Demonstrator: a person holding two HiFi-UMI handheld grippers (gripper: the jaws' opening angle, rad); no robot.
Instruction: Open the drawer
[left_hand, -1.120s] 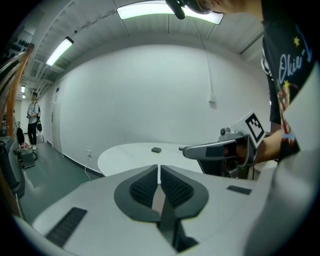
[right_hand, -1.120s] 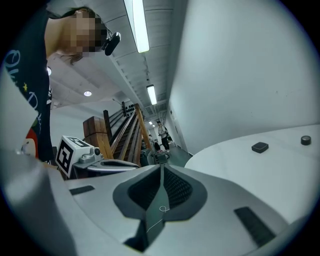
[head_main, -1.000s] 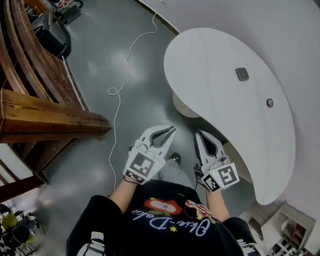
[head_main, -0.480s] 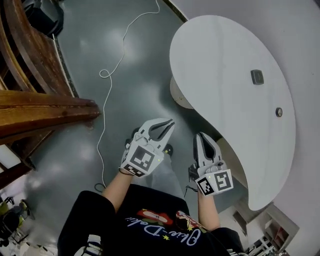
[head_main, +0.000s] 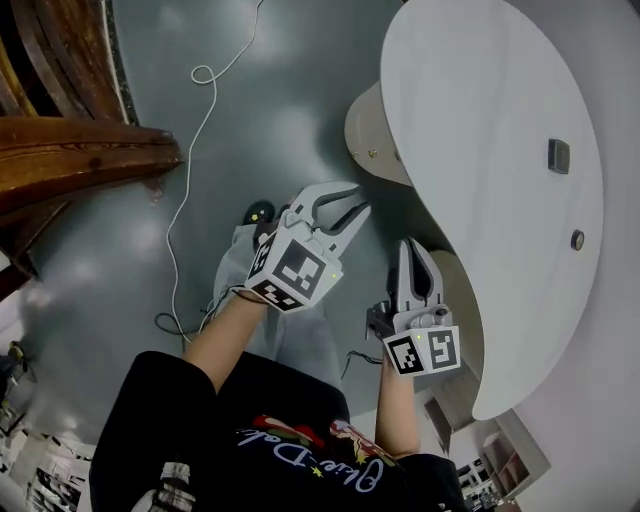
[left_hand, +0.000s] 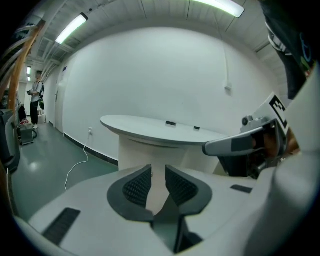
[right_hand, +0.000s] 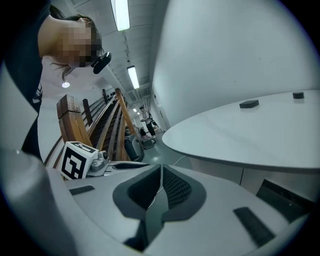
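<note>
Grey floor (head_main: 285, 110) beside curved table (head_main: 480, 130) edge

I'm looking at a white curved table (head_main: 480, 150) set against a plain white wall (left_hand: 165, 75). Left of the table is glossy grey floor (head_main: 120, 270), crossed by a white cable (head_main: 204, 75). Further left of it are dark wooden beams (head_main: 70, 160), perhaps a stair rail. Strip lights (left_hand: 70, 28) run overhead.

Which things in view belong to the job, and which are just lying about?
Job: left hand-held gripper, jaws just opened, empty; right hand-held gripper, shut, empty; white table, which both face.
Lying about: floor cable; wooden beam; tabletop fittings.
</note>
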